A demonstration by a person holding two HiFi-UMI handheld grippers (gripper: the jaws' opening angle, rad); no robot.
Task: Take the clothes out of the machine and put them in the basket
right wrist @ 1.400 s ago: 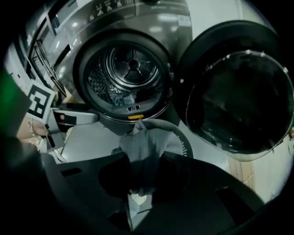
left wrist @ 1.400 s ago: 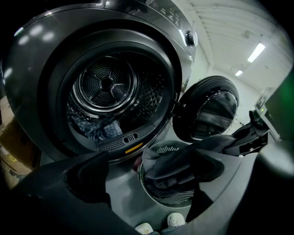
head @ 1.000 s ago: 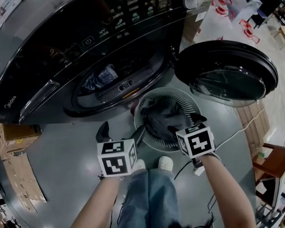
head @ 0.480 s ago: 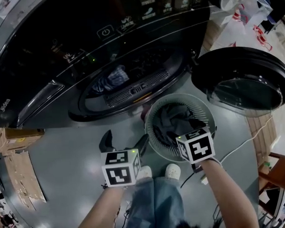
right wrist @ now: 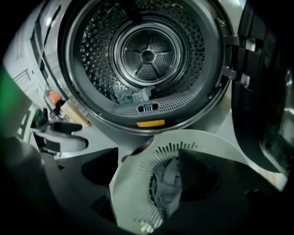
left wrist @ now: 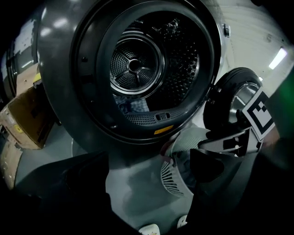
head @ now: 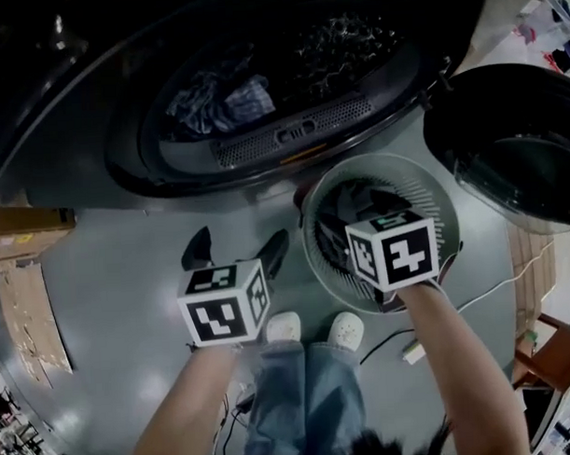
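Observation:
The washing machine's round opening [head: 290,91] faces me, and blue checked clothes [head: 220,98] lie at the drum's front lip [right wrist: 133,96]. A white slatted basket [head: 434,217] stands on the floor in front, with dark and grey clothes [right wrist: 167,181] in it. My left gripper [head: 236,252] hangs open over bare floor, left of the basket, with nothing between its jaws [left wrist: 147,176]. My right gripper [right wrist: 149,172] is open above the basket's rim, holding nothing; in the head view its marker cube hides its jaws.
The machine's round door [head: 511,144] stands swung open at the right, close to the basket. Cardboard boxes [head: 23,222] sit on the floor at the left. A white cable [head: 479,294] runs past the basket. The person's white shoes [head: 284,326] are just behind the grippers.
Both grippers have sunk and come closer to the machine's opening, which now fills more of the view. The right one stays over the basket. Both remain open.

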